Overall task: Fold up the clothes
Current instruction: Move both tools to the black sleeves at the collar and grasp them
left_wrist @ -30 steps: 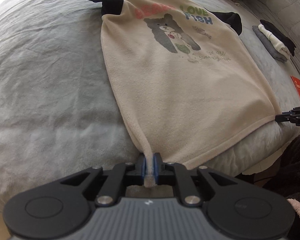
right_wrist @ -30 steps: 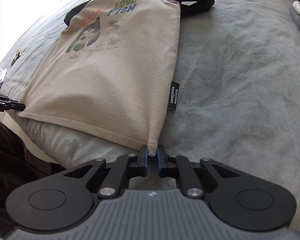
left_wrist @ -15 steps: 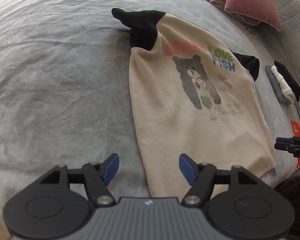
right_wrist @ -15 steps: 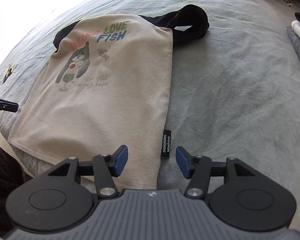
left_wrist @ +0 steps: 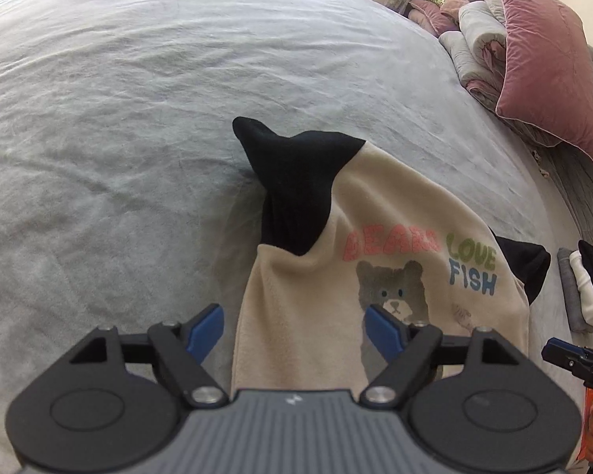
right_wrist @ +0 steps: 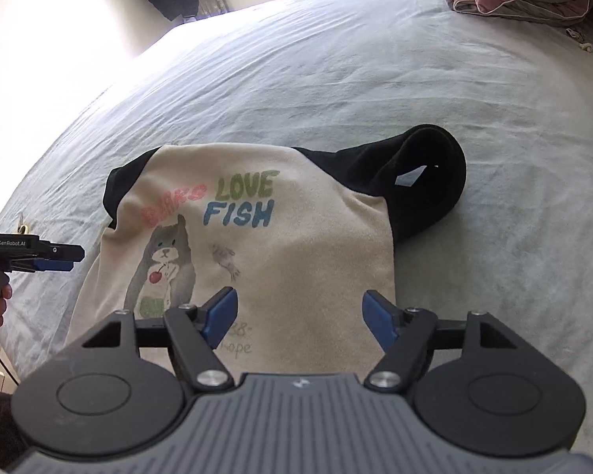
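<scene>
The lower hem of the cream sweatshirt [left_wrist: 308, 316] is cut off from sight in both views, hidden under the dark gripper bodies along the bottom of each frame. In the left wrist view the bear print is partly covered by the right-hand blue finger, and the far black sleeve [left_wrist: 525, 268] shows only as a dark wedge at the right edge of the garment. In the right wrist view the small lettering under the bear is half hidden and too faint to read.

The sweatshirt lies flat on the grey bed [left_wrist: 118, 118], print side up, in the lower middle of both frames. Its long axis runs from the bottom of the frame up toward the middle, the neck end farthest from the cameras. The near black sleeve [left_wrist: 296, 185] is bunched up at the top left of the garment in the left wrist view; the other sleeve [right_wrist: 415, 181] curls in a loop at its upper right in the right wrist view.

The left gripper [left_wrist: 294, 330] has its fingers spread wide, having just been opening, and nothing is held; the cloth's left edge merely lies below them. The right gripper [right_wrist: 300, 318] has likewise just been opening, its fingers wide above the cloth, gripping nothing.

A pink pillow [left_wrist: 549, 63] and rolled bedding sit at the upper right.
</scene>
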### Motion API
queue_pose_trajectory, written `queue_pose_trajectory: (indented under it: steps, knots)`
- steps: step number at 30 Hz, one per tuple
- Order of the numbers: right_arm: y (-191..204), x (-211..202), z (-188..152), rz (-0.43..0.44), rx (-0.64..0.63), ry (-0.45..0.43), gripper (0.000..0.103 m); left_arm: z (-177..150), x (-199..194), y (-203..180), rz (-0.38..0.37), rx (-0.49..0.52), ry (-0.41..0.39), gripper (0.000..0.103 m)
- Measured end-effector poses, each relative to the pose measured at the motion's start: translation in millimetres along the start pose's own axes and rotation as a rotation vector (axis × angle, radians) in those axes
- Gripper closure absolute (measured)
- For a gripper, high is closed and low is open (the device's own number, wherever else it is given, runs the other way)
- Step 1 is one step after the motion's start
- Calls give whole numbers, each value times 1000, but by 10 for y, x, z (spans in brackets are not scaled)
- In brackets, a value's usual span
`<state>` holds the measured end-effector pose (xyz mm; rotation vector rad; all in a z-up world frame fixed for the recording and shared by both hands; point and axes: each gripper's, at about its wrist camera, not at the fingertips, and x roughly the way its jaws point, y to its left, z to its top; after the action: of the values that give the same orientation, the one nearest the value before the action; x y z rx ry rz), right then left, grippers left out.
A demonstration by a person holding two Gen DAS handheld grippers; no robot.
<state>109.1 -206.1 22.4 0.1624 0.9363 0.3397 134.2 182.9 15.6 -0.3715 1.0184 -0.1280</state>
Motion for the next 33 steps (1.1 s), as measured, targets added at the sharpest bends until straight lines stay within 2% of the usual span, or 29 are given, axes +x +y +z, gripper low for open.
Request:
queue_pose_trajectory:
  steps: [4, 7, 10, 13, 15, 18, 22, 23, 26, 29, 33]
  knots:
    - [-74, 208, 120, -46, 48, 12, 29, 87, 82, -258, -41, 10, -65, 23]
    - [-61, 254, 210, -67, 27, 16, 29, 166, 165, -404, -43, 27, -113, 23]
    - [-29, 276, 345, -91, -3, -13, 29, 218, 214, -367, -16, -17, -228, 23]
    - [9, 302, 509, -113, -37, -56, 29, 292, 286, -279, 72, -77, -283, 23]
    - [31, 353, 643, -126, -62, -90, 29, 333, 333, -232, 89, -119, -297, 23]
    - [73, 448, 823, -132, -107, -120, 29, 381, 422, -177, 38, -156, -264, 23]
    - [106, 574, 1003, -118, -173, -135, 29, 396, 469, -110, 55, -187, -266, 23]
    - [117, 613, 1041, -113, -192, -133, 29, 408, 471, -66, 37, -213, -267, 23]
    - [151, 802, 1137, -62, -249, -82, 26, 440, 467, 54, -22, -289, -282, 23]
    - [221, 1060, 1140, 0, -284, -10, 26, 451, 477, 139, -50, -323, -296, 24]
    - [309, 1329, 1018, 73, -267, 43, 26, 471, 540, 179, -6, -325, -254, 31]
